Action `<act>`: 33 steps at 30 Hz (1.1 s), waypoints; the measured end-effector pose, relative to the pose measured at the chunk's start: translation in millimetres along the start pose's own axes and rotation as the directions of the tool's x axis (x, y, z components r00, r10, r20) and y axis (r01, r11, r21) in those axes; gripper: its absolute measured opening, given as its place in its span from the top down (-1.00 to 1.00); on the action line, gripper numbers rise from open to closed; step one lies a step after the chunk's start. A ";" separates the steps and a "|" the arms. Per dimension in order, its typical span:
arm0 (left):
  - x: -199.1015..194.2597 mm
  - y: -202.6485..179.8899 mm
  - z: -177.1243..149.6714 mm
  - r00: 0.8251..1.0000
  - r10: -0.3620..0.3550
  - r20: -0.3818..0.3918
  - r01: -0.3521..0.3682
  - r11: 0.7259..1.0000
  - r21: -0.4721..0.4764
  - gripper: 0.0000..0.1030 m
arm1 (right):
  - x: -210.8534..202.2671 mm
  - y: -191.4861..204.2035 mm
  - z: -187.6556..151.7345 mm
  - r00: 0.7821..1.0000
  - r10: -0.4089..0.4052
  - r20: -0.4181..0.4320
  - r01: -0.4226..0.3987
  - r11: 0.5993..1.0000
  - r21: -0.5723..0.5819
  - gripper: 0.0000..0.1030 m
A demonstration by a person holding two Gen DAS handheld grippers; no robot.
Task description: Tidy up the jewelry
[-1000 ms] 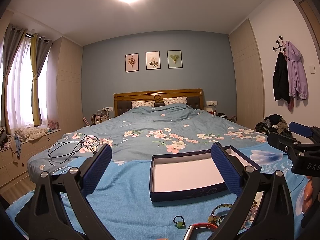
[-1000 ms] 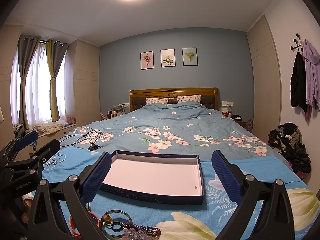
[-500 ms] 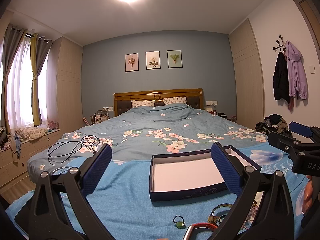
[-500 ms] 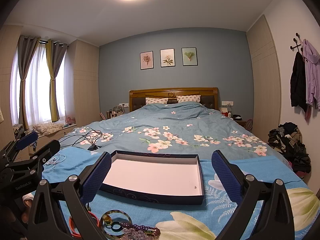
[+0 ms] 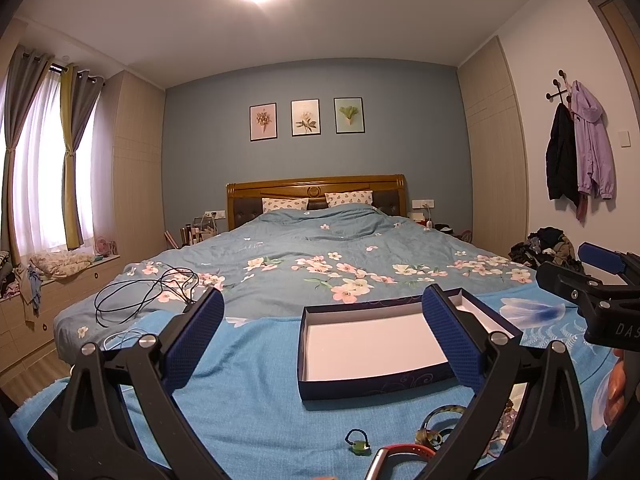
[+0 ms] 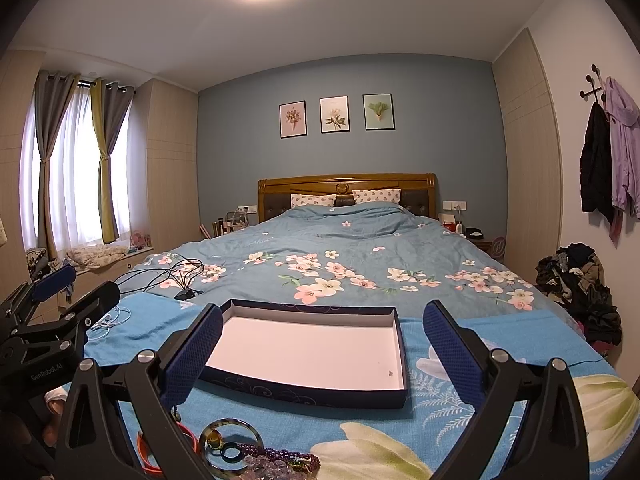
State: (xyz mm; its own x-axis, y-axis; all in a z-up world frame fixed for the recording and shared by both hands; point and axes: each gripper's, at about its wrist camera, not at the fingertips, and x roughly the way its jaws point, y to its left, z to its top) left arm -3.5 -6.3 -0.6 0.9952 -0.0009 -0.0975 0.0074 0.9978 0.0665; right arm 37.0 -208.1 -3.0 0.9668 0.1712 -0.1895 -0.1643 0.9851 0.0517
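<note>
A shallow navy box (image 5: 376,386) with a white inside lies empty on the light blue cloth. My left gripper (image 5: 324,336) is open, hovering to the left of the box and short of it. Below it lie a small green-stone ring (image 5: 358,445), a mottled bangle (image 5: 438,420) and a red bracelet (image 5: 400,450). In the right wrist view the box (image 6: 304,394) lies straight ahead between the fingers of my open right gripper (image 6: 324,356). Just short of it are a tortoise bangle (image 6: 230,446), an orange bracelet (image 6: 146,456) and purple beads (image 6: 276,454). Neither gripper holds anything.
The cloth (image 6: 460,392) covers the foot of a floral-quilted bed (image 6: 340,264). Black cables (image 5: 148,288) and a white earphone wire (image 6: 108,322) lie at the left. A clothes pile (image 6: 576,276) sits on the floor at the right. Each gripper shows at the edge of the other's view.
</note>
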 end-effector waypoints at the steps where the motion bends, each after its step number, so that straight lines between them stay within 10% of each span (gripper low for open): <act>1: -0.1 -0.3 -0.3 1.000 -0.001 -0.002 0.001 1.000 0.000 -0.89 | 0.2 0.1 -0.2 1.000 -0.001 -0.002 0.001 1.000 0.001 -0.88; 33: 7.9 5.8 -5.4 0.997 -0.029 -0.068 0.029 1.000 0.003 -0.89 | 5.5 0.6 -3.1 0.995 0.040 -0.094 -0.044 0.998 -0.042 -0.88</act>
State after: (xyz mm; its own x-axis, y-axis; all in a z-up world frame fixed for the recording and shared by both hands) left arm 3.9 -0.2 -6.3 0.9857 -0.0254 -0.1668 0.0369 0.9971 0.0663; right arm 41.6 -206.5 -7.1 0.9369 0.2116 -0.2782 -0.2149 0.9765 0.0188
